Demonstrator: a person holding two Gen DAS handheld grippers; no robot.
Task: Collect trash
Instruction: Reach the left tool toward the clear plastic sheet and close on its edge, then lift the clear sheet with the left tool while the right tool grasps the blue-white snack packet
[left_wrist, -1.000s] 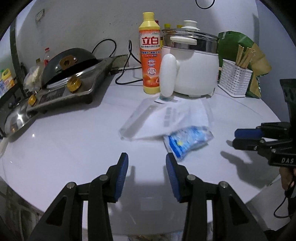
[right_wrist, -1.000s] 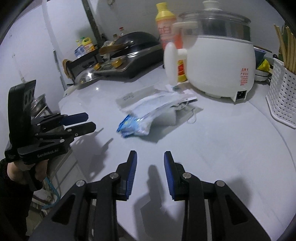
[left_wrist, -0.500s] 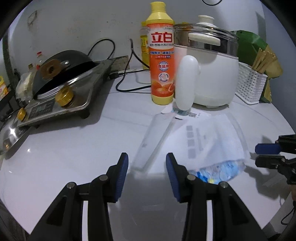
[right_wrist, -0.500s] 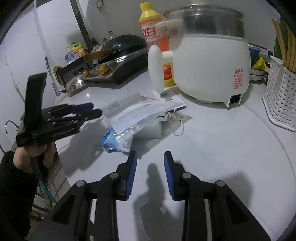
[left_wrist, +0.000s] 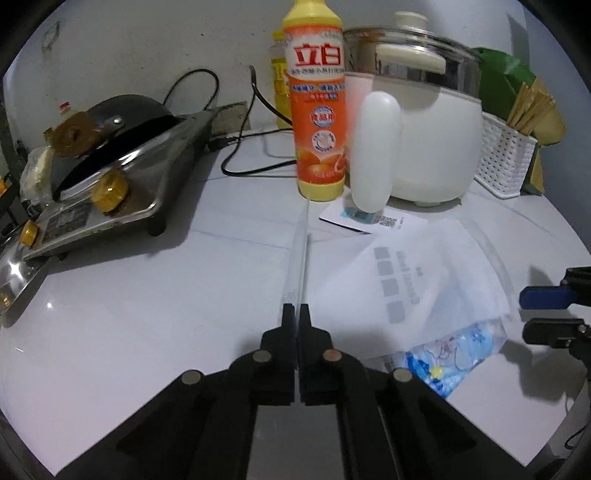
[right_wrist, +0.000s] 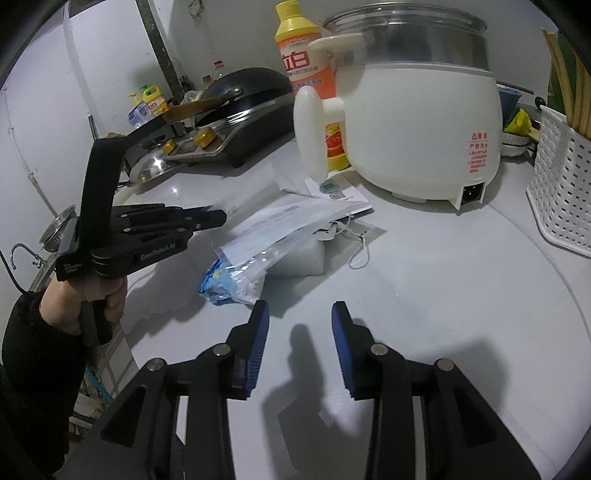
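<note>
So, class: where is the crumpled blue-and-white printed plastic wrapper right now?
The blue-and-white wrapper lies on the white countertop, tucked under the clear plastic bag, in front of the white electric cooker, just ahead of the right gripper.

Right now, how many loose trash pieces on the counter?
5: clear strip in the shut left gripper; white printed bag beside it; blue wrapper under that bag's near edge; printed card below the cooker handle; white stringed pad under the bag. More may be hidden.
</note>
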